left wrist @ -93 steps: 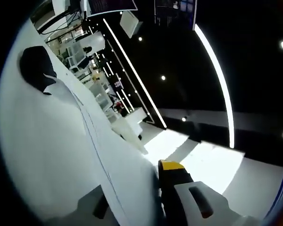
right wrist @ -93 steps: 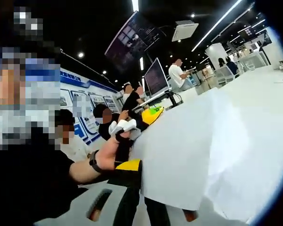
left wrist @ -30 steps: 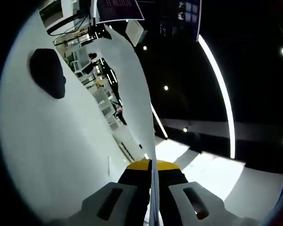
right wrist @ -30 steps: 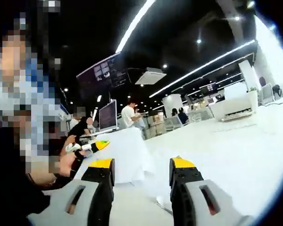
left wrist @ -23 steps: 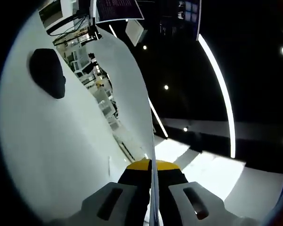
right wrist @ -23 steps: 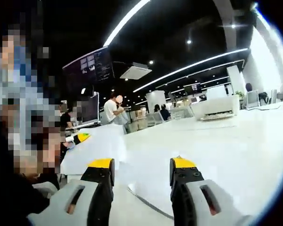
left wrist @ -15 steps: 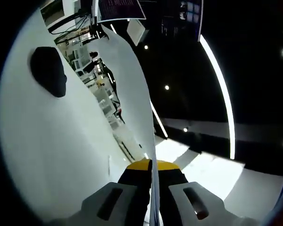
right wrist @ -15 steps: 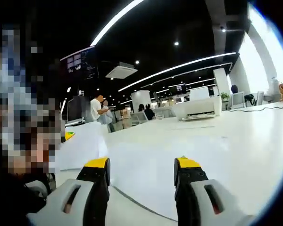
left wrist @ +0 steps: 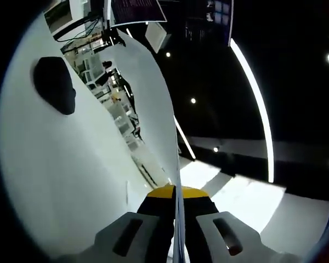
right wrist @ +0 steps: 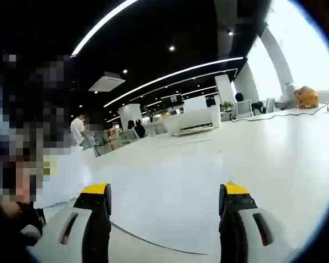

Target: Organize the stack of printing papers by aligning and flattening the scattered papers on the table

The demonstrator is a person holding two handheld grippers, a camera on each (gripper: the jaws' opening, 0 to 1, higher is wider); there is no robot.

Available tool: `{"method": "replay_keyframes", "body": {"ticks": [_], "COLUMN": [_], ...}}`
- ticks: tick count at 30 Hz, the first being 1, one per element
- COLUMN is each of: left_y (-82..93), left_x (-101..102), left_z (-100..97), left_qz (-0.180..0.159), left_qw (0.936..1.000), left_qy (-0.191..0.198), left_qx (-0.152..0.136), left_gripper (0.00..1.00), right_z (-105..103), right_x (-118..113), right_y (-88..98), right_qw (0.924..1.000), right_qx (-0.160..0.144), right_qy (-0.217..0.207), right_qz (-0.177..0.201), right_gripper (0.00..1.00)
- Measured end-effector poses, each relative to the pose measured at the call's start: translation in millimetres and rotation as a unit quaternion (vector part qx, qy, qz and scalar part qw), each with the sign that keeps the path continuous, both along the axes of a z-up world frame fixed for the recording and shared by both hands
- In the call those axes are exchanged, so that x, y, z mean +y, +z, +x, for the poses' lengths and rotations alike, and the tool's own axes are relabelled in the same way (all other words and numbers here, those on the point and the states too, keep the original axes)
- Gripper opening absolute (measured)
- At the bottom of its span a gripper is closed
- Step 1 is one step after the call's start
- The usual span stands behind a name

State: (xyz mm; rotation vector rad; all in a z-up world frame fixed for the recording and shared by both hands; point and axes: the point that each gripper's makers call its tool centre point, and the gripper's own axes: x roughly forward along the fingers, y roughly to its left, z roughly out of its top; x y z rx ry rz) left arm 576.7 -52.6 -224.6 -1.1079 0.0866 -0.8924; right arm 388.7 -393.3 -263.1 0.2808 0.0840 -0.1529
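In the left gripper view my left gripper [left wrist: 175,192] is shut on white printing paper [left wrist: 148,98], which I see edge-on rising up and to the left from the yellow-tipped jaws. My right gripper [right wrist: 164,193] stands open and wide, low over the white table [right wrist: 285,142]. A flat white sheet [right wrist: 164,219] lies on the table between and just past its jaws, its near edge a dark curved line. At the left of the right gripper view, lifted white paper [right wrist: 63,178] shows.
A dark rounded object [left wrist: 55,90] rests on the table [left wrist: 55,175] left of the held paper. In the right gripper view, people [right wrist: 77,131] stand far off at other desks, and an orange-brown object [right wrist: 307,96] sits at the far right.
The right gripper's jaws have spread wider and its view has swung to the right along the table. The left gripper has kept still, holding the paper.
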Motion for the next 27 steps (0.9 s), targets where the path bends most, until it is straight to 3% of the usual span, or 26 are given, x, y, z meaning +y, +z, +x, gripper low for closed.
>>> {"method": "replay_keyframes", "body": {"ticks": [8, 15, 27], "left_y": [-0.8, -1.0, -0.9], "left_x": [0.7, 0.7, -0.1], "left_z": [1.2, 0.6, 0.0], "left_qz": [-0.004, -0.004, 0.001], "left_qw": [1.0000, 1.0000, 1.0000], "left_qy": [-0.002, -0.003, -0.003], "left_qx": [0.005, 0.004, 0.000], "left_gripper": [0.06, 0.06, 0.06], "right_z": [10.3, 10.0, 13.4], "right_x": [8.0, 7.3, 0.4], "right_y": [-9.7, -12.2, -23.5], "right_qw": [0.9994, 0.9991, 0.9947], "right_qx": [0.032, 0.040, 0.078], "right_qy": [-0.003, -0.012, -0.036], "right_qz": [-0.009, -0.011, -0.056], "right_gripper": [0.85, 0.87, 0.90]}}
